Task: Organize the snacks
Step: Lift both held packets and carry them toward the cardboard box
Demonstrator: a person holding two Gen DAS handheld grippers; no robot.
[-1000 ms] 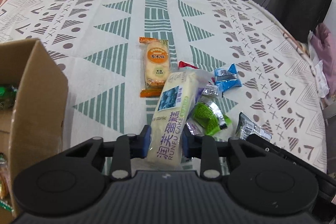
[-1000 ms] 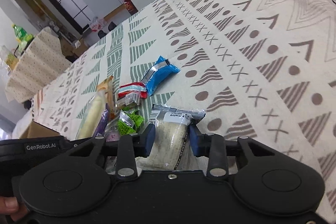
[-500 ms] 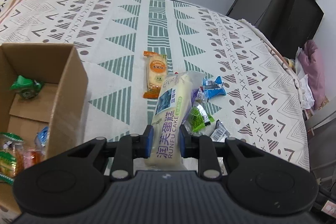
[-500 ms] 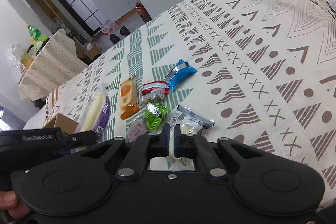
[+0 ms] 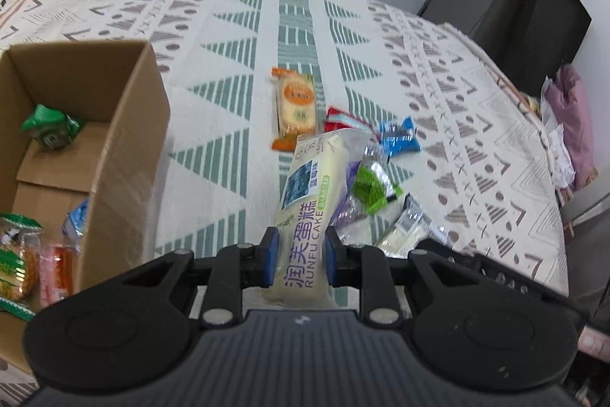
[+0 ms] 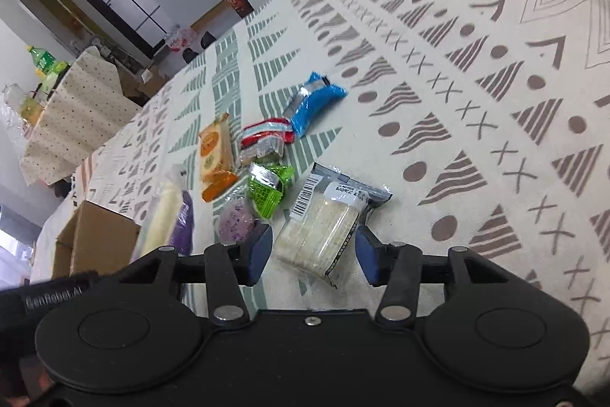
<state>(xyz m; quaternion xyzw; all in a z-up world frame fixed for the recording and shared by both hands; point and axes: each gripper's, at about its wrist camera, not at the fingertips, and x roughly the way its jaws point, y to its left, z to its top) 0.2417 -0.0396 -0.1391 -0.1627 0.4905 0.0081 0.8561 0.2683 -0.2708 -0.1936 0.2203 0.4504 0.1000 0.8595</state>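
Cardboard is where the coming move ends: the open box (image 5: 126,124) sits to the left of the left tool (image 5: 299,262), close by, with several snacks already inside. That tool is clamped narrow on the near end of a long cake packet (image 5: 310,212), whose long axis runs straight ahead along the fingers, the far end reaching out above the loose pile. In my judgement the packet has to swing left over the box wall before it can be let go, and lengthwise along the box would fit best.

On the other side, the right tool (image 6: 314,252) has just been opening; its pads stand apart on either side of a clear packet of pale crackers (image 6: 324,227) lying flat on the tabletop, without pressing it. Beyond lie a green wrapper (image 6: 268,187), a round purple sweet (image 6: 236,224), an orange biscuit pack (image 6: 215,155), a red-and-white wrapper (image 6: 265,136) and a blue one (image 6: 312,102), loosely bunched.

A cream cloth (image 5: 228,25) with green and brown triangles covers the tabletop. Behind are white walls, a dark cabinet and a bottle on the floor.
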